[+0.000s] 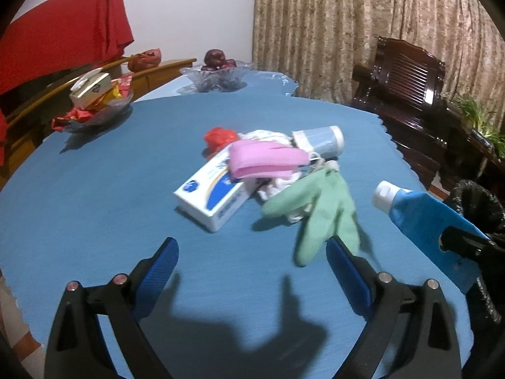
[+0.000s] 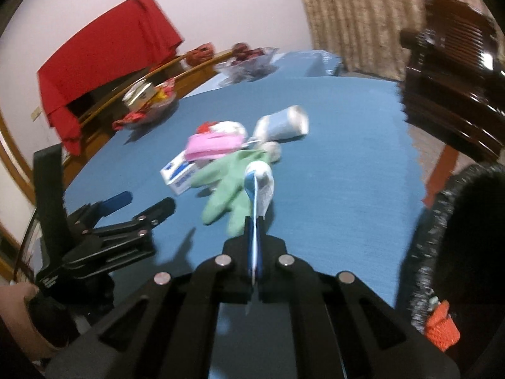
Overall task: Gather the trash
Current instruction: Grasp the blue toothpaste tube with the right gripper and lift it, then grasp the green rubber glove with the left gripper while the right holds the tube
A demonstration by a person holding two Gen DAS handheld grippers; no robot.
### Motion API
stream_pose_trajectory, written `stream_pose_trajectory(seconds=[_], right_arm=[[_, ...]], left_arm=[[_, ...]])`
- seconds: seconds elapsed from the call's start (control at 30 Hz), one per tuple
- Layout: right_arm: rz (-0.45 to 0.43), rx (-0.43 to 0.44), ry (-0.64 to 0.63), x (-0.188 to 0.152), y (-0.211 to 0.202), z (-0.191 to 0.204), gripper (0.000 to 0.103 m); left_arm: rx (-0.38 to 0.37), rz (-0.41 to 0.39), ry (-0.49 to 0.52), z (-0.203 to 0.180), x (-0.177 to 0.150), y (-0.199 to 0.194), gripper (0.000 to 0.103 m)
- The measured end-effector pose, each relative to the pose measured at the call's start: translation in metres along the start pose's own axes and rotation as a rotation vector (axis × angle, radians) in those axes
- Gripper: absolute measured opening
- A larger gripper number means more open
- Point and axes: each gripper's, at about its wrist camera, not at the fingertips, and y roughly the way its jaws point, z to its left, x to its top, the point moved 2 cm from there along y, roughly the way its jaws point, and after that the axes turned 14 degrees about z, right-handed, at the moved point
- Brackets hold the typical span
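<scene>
Clamped flat between the right gripper (image 2: 254,246) fingers, the blue tube (image 2: 257,189) points cap-forward above the table (image 2: 347,158), the black-lined bin (image 2: 467,237) just right, while the left gripper (image 1: 252,252) gapes wide, empty.

You are facing a round table (image 1: 94,195) wearing a blue cloth. Behind it, a plain pale wall (image 1: 189,9) is meeting a beige patterned curtain (image 1: 347,25). A dark wooden chair (image 1: 407,94) is standing at the right, a red cloth (image 1: 63,38) hanging at the left.
</scene>
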Motion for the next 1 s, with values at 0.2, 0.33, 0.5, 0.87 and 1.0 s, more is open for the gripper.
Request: stream_pose_trajectory(seconds=[0.2,0.33,0.5,0.87,1.0], right_arm=[[-0.001,-0.045,0.073,-0.002,0.005,-0.024,0.001],[0.002,-0.062,0.091,-0.002,0.009,-0.036,0.001],[0.007,-0.074,0.093,-0.001,0.013,-0.042,0.001],[0.033,-0.084,0.088,-0.002,0.016,-0.042,0.002],[0.073,-0.089,0.102,-0.007,0.024,-0.043,0.006]], left_arm=[[-0.033,0.008,0.037,-0.023,0.008,0.010,0.086],[-0.057,0.035,0.065,-0.037,0.012,0.025,0.079],[-0.098,0.099,0.062,-0.045,0.013,0.048,0.060],[-0.145,0.106,0.101,-0.055,0.004,0.039,0.007],[-0.148,0.108,0.109,-0.050,-0.007,0.026,0.006]])
